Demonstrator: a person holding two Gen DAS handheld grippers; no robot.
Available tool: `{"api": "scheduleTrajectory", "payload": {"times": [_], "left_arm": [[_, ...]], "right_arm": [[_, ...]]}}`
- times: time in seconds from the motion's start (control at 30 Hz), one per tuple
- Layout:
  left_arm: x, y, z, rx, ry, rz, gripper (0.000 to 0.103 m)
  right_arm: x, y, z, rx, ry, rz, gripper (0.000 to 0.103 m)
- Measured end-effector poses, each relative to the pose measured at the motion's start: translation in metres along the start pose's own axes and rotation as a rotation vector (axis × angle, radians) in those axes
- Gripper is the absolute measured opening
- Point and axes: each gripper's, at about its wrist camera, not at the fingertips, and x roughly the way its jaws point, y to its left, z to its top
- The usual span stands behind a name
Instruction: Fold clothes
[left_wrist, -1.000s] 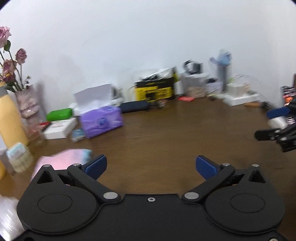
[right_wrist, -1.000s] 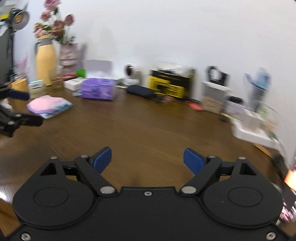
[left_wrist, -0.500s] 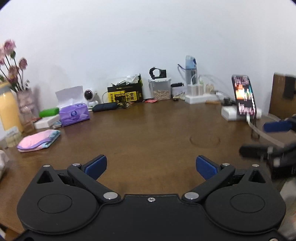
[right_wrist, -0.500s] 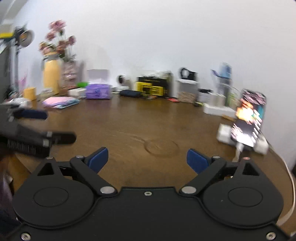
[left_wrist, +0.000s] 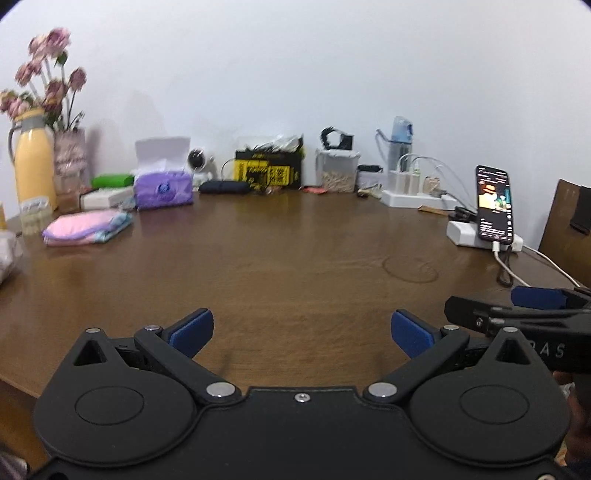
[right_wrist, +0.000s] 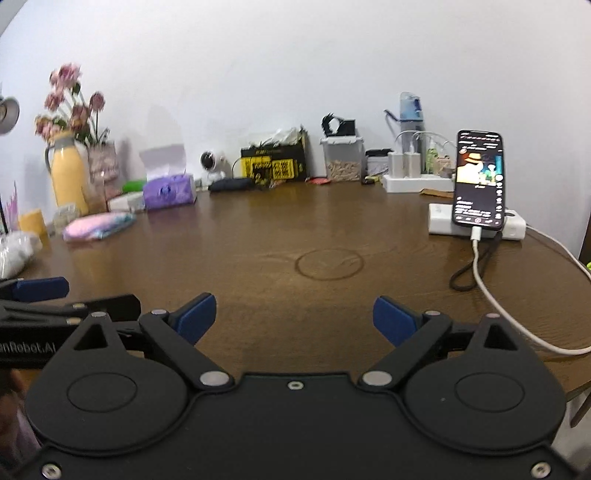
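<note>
Both tongs, left (left_wrist: 301, 328) and right (right_wrist: 294, 317), hang spread and empty over the bare tabletop (left_wrist: 295, 258), well short of the folded pink garment (left_wrist: 86, 227), apparently free for another.

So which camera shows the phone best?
The right wrist view: the phone stands bigger and sharper there, its lit screen facing the camera and its white cable plain. The left wrist view shows the phone smaller, near the right edge.

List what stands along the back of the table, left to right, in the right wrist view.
Yellow flask → purple tissue pack → small camera → yellow-black box → clear tub → blue bottle → phone.
</note>
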Motion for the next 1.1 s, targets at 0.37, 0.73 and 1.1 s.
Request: {"api": "scheduleTrajectory", "payload": {"times": [0.37,0.73,1.1], "left_arm": [[-0.022,-0.006,-0.005,0.094,-0.084,0.057,0.103],[-0.017,0.005,-0.007,0.061,0.011,0.103,0.103],[-0.007,0.009,-0.013,0.042,0.088,0.085,0.103]], "right_arm": [[-0.012,0.006,-0.005,-0.037,-0.02,-0.007,0.095],[-0.022,0.018,-0.006,-0.105,-0.022,0.063,0.095],[-0.01,0.013,-0.009,-0.074,0.052,0.056,0.095]]}}
